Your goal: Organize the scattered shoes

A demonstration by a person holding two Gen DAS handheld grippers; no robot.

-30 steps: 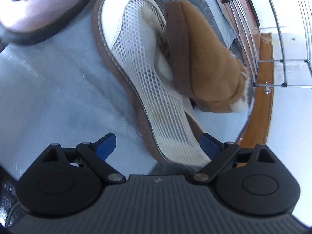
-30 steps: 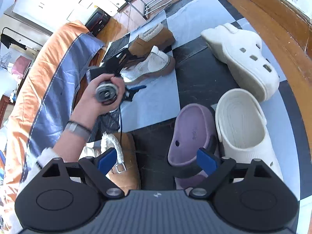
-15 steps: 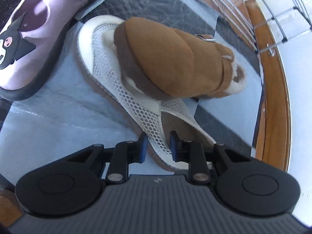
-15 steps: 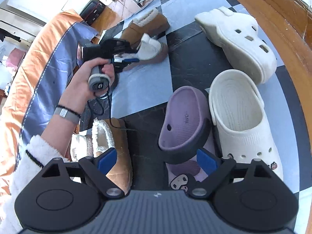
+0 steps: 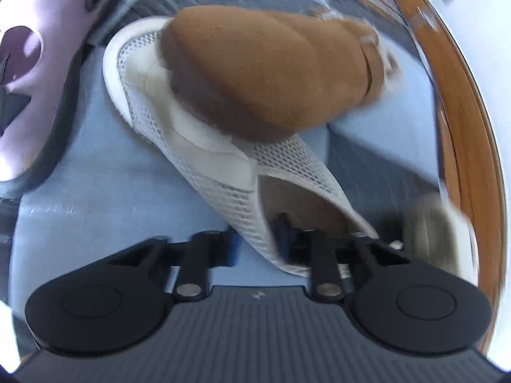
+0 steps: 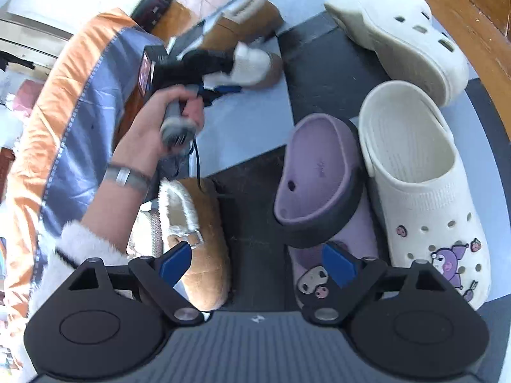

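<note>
My left gripper (image 5: 258,242) is shut on the side wall of a white mesh shoe (image 5: 204,146) near its heel opening, one finger inside and one outside. A brown suede slipper (image 5: 268,70) lies on top of the mesh shoe. In the right wrist view the left gripper (image 6: 223,78) and the mesh shoe (image 6: 252,63) sit far back on the floor. My right gripper (image 6: 257,263) is open and empty, above a second brown fur-lined slipper (image 6: 198,233) and two stacked purple clogs (image 6: 316,172).
Two cream clogs, one upright (image 6: 421,185) and one on its side (image 6: 399,35), lie right of the purple clogs. An orange and blue cloth (image 6: 70,102) covers the left. A wooden edge (image 6: 463,6) runs along the right. A purple clog (image 5: 35,95) lies left of the mesh shoe.
My left gripper went from open around the mesh shoe's heel to shut on its side wall, and the shoe has shifted. My right gripper moved slightly closer over the purple clogs and stays open.
</note>
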